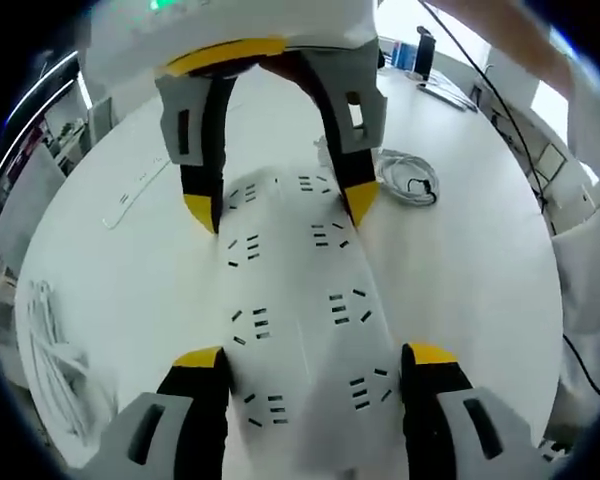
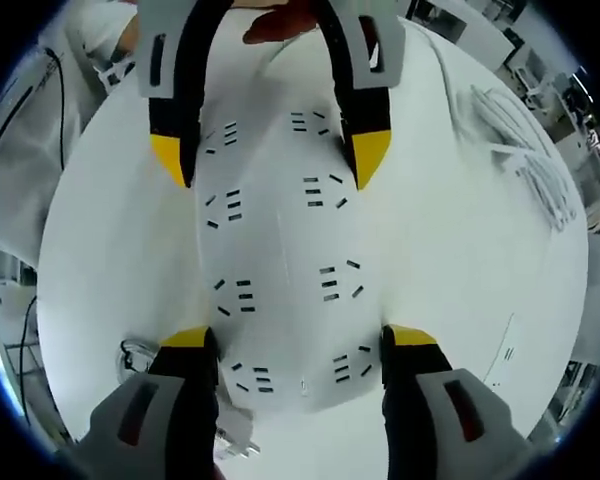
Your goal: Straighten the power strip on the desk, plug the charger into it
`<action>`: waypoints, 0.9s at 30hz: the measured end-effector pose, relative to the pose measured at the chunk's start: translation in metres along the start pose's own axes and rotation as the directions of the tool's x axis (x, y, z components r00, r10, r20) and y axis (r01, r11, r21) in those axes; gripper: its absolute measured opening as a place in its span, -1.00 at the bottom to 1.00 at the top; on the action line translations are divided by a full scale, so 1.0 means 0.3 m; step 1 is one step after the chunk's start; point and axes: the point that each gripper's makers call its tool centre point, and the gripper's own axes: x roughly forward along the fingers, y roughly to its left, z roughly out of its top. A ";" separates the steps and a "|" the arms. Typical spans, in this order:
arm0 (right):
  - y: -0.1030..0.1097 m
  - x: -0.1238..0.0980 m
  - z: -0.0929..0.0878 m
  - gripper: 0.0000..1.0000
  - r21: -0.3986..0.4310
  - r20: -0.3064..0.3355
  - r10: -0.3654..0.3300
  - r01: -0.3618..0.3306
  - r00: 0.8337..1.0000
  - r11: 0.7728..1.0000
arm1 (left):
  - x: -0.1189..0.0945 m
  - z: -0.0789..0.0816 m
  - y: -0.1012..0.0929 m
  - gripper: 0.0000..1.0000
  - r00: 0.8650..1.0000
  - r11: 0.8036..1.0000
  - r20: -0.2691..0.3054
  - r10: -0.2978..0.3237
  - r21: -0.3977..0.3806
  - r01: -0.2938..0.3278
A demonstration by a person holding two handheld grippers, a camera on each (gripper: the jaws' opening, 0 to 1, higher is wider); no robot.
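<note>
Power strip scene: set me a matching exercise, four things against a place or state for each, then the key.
Things:
1. power strip
2. left gripper
3. right gripper
4. coiled cable

Places or states:
A. lies loose on the desk, off to the side of the strip
B. straddles one end of the strip, in the right gripper view
C. lies flat on the desk between both pairs of jaws
D. straddles the other end, in the left gripper view

Pairs: 1-C, 2-D, 3-B, 4-A

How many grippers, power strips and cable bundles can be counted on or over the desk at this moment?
Grippers: 2 (left gripper, right gripper)
Power strips: 1 (power strip)
Cable bundles: 2 (coiled cable, loose cable bundle)
Total: 5
</note>
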 end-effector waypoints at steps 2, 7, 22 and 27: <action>0.002 0.000 -0.001 0.31 0.011 -0.004 -0.003 0.003 1.000 1.000 | 0.000 0.001 0.000 0.42 1.000 1.000 0.008 -0.006 0.006 0.006; 0.020 -0.002 -0.005 0.31 0.060 -0.007 -0.011 0.011 1.000 0.998 | -0.001 0.005 0.001 0.41 0.999 0.999 0.033 -0.029 0.026 0.028; 0.067 -0.002 -0.002 0.31 0.154 -0.030 -0.023 0.027 0.999 0.988 | -0.003 0.004 -0.014 0.40 0.995 0.994 0.069 -0.076 0.090 0.070; 0.083 -0.003 -0.004 0.31 0.167 -0.030 -0.024 0.028 0.999 0.986 | -0.002 0.005 -0.018 0.40 0.993 0.992 0.078 -0.083 0.099 0.075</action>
